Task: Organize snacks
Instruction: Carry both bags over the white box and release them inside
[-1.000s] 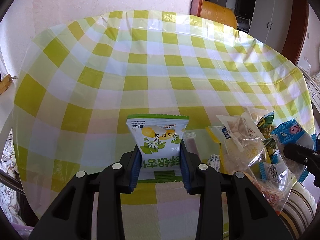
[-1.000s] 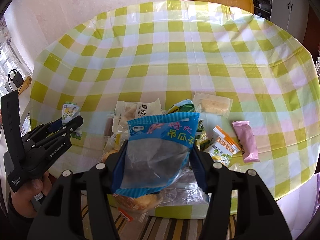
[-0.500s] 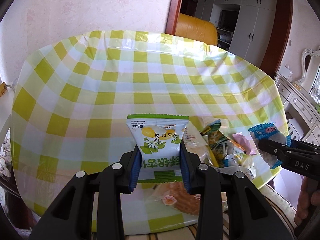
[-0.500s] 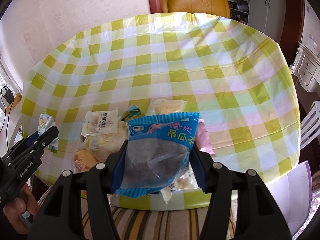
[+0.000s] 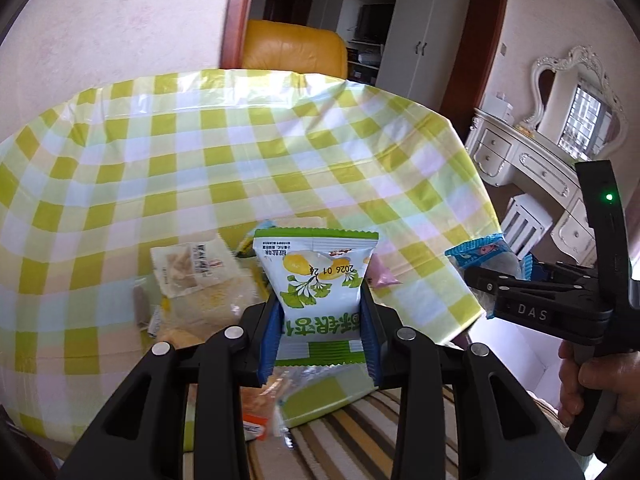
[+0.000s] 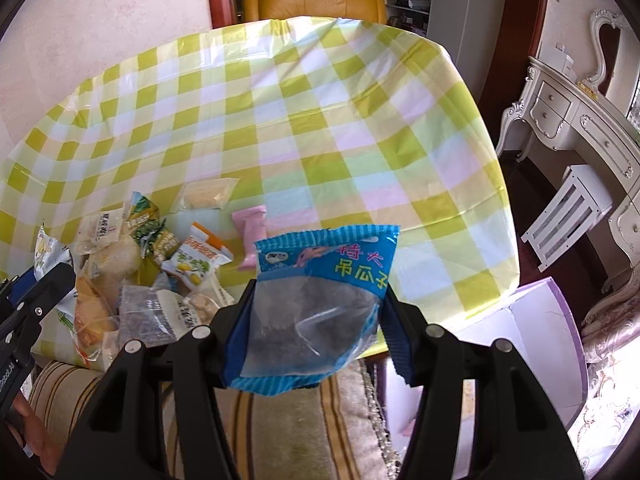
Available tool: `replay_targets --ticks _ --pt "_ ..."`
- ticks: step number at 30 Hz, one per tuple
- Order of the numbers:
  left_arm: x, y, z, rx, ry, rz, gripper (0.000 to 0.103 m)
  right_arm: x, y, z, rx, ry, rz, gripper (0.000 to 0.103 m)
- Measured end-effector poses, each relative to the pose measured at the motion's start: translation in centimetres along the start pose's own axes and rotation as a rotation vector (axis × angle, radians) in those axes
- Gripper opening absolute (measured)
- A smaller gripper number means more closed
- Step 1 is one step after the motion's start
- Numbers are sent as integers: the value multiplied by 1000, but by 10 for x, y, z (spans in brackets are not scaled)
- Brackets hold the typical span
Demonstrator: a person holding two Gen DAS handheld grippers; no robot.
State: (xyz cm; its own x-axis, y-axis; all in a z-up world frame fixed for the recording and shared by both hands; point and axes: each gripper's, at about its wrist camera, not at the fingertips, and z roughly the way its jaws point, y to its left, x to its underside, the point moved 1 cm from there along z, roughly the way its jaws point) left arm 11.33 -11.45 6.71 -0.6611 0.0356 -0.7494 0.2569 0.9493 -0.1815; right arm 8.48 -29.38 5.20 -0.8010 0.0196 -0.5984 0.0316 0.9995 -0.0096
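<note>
The blue packet (image 6: 320,304) hides the right tool's (image 6: 316,320) pads.

In the left wrist view the green-and-white snack packet (image 5: 316,288) hides the middle of the snack pile (image 5: 200,280) behind it, and the pink packet (image 5: 382,278) shows only as a sliver at its right edge. The pile there is smeared by blur, its print unreadable. The right gripper (image 5: 476,280) covers most of the blue seed packet (image 5: 486,256). In the right wrist view the left gripper (image 6: 52,280) is cut off by the left edge, and the lavender-edged white box (image 6: 536,344) is partly hidden behind the bench (image 6: 280,120).
</note>
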Motion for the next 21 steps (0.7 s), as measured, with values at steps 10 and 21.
replay_targets --ticks 10,21 --pt "3 -78 26 158 77 97 34 27 -71 9 114 43 87 57" --pt "13 -151 64 292 207 182 34 55 -139 21 195 87 190 57"
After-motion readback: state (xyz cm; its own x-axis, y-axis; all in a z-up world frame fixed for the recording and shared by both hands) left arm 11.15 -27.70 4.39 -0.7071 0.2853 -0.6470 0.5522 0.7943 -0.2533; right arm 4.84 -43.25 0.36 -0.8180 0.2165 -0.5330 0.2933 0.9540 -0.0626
